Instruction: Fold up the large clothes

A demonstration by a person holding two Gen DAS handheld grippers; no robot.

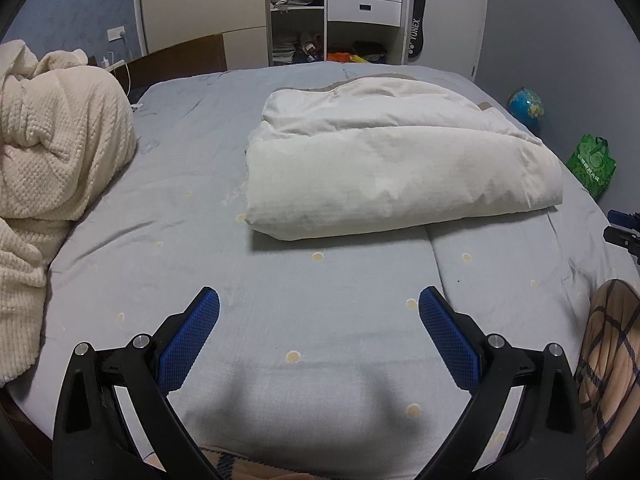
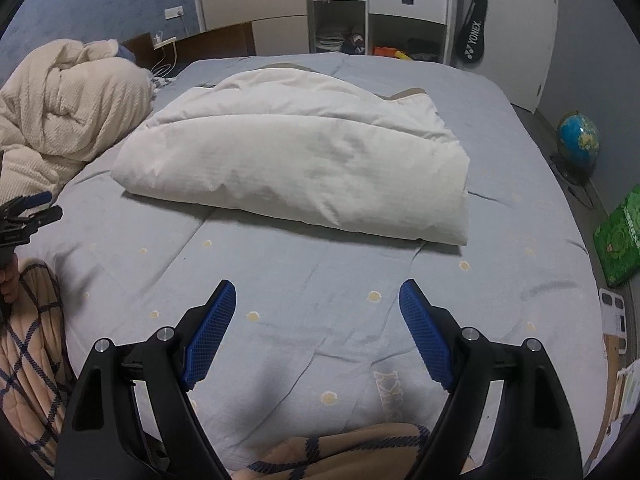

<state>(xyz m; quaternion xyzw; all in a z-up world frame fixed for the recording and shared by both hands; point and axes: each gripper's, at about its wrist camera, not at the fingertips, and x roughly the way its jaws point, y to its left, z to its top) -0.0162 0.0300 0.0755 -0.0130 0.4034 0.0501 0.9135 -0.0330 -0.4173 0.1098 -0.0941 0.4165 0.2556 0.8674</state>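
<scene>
Risk first: the folded white duvet (image 1: 396, 160) sits mid-bed on the blue-grey sheet (image 1: 280, 340), well apart from both tools. It's thick and puffy, so if another fold is needed a pinch at one edge probably catches only the top layer; layers then slide and the stack opens. Its near-right corner (image 2: 452, 236) already looks loose and is the likeliest to splay.

Left gripper (image 1: 319, 334): jaws spread wide, nothing between them, hovering over bare sheet at the near edge. Right gripper (image 2: 317, 322): same, wide and empty.

Second risk: the cream knitted blanket (image 1: 48, 152) lies heaped at far left, unfolded. Dragging it across the bed could snag the folded duvet and shove it out of shape. The white charger cable (image 2: 166, 62) near the headboard sits just beside that heap and could get pulled along.

Hard to read:
- far side of the duvet, hidden behind its own bulk; only a tan edge shows.
- blanket cut off by the frame on the left, so its extent is unknown.
- plaid garment (image 2: 32, 340) on the person crowds the near corners and covers the bed's near edge.
- each tool shows in the other's view only as a sliver at the frame edge.
</scene>
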